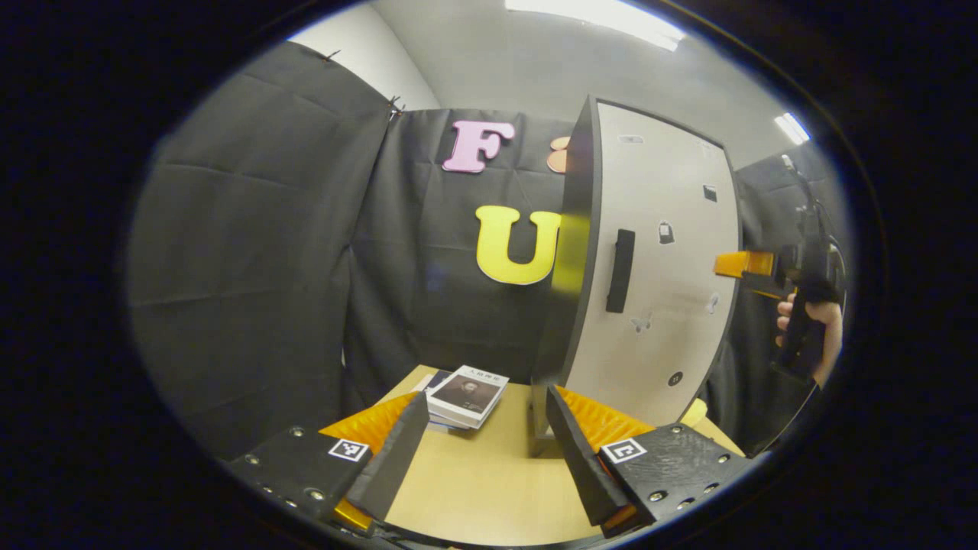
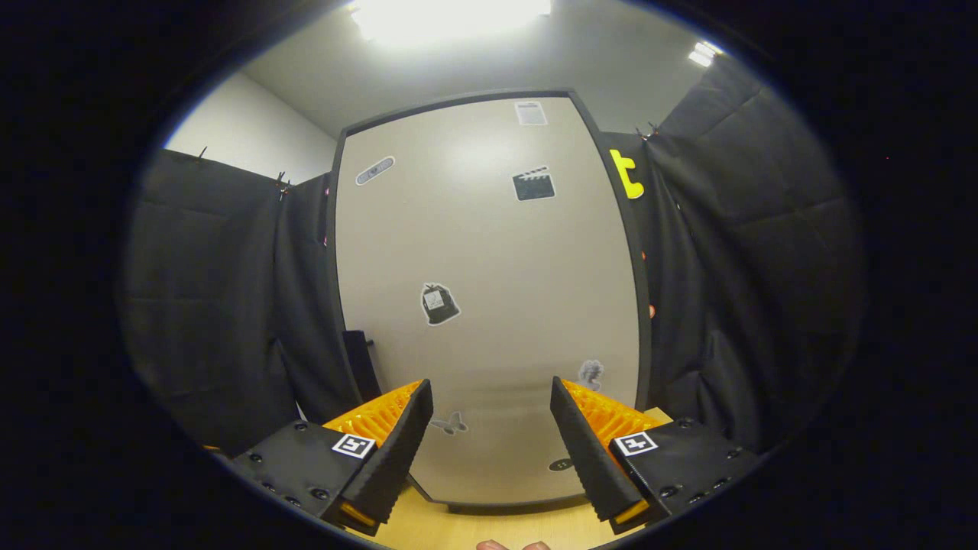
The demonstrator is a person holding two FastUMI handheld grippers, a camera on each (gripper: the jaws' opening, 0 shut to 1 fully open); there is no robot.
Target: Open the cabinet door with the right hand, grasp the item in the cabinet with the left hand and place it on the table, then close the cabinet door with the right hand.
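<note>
One cabinet stands on one table, its pale door shut flush, a single dark handle near the door's left edge as the left gripper view sees it. Two grippers are at work. The left gripper hangs over the bare tabletop with its fingers spread wide and nothing between them. The right gripper faces the door squarely, close to it, its fingers also wide apart and gripping nothing.

The item sits on the table: a small stack of books, two or three by the look of it (the lower ones are mostly covered), just left of the cabinet's front corner and beyond the left gripper's fingers.

The left gripper view takes in the cabinet's dark side edge, the handle, the books, and the right gripper farther off at the door's right edge, held in a hand. The right gripper view gives the door head-on with about six small stickers scattered over it, a strip of table below, and fingertips at the bottom edge.
</note>
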